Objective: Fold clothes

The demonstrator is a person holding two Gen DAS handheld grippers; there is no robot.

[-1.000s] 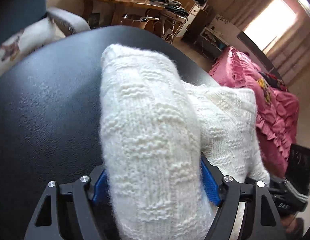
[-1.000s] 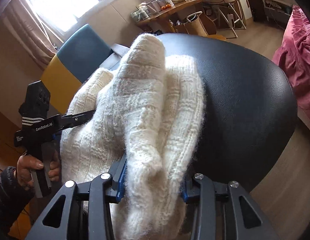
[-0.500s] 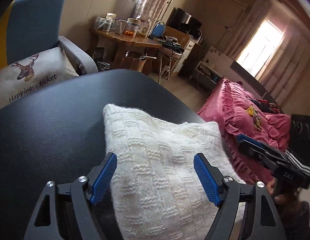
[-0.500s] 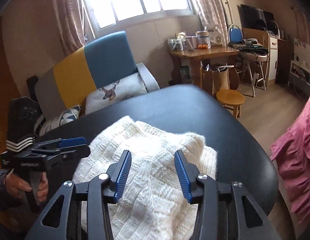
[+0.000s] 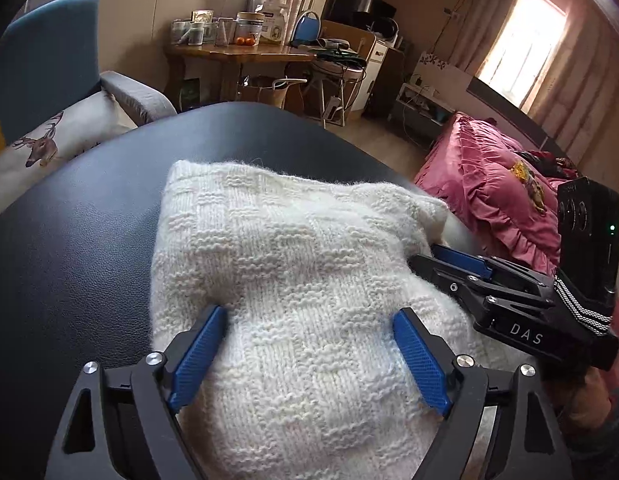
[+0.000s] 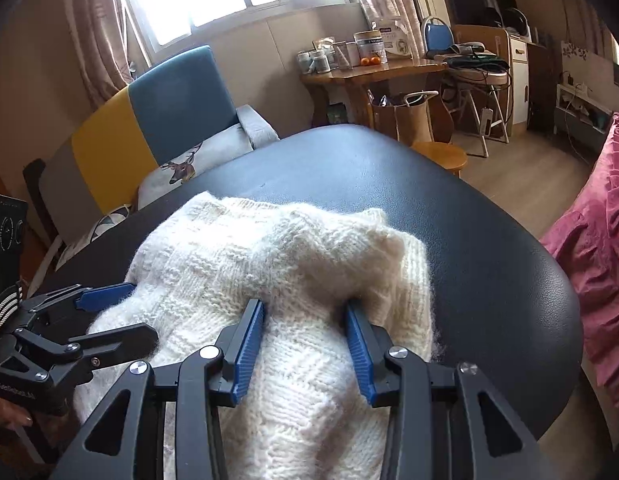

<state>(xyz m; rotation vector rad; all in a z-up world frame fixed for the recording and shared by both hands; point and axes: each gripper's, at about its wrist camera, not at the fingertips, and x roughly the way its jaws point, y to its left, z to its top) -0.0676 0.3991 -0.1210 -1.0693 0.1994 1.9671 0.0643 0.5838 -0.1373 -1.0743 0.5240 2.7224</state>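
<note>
The white knitted sweater (image 5: 293, 280) lies bunched in a folded heap on the black padded table (image 5: 77, 240), toward its near edge. In the left wrist view the left gripper (image 5: 309, 356) has its jaws spread wide, and they have just been opening further. The knit bulges up between the blue pads (image 5: 195, 356); the left pad's tip is sunk into the wool while the right pad sits against the surface, so nothing is squeezed here. Over on the right wrist view, the right gripper (image 6: 305, 344) stands about half open, jaws having narrowed a touch, and a ridge of the sweater (image 6: 277, 272) fills the gap, both pads dug into the wool on either side. Each gripper shows in the other's view, at the sweater's flank, alongside its partner.
</note>
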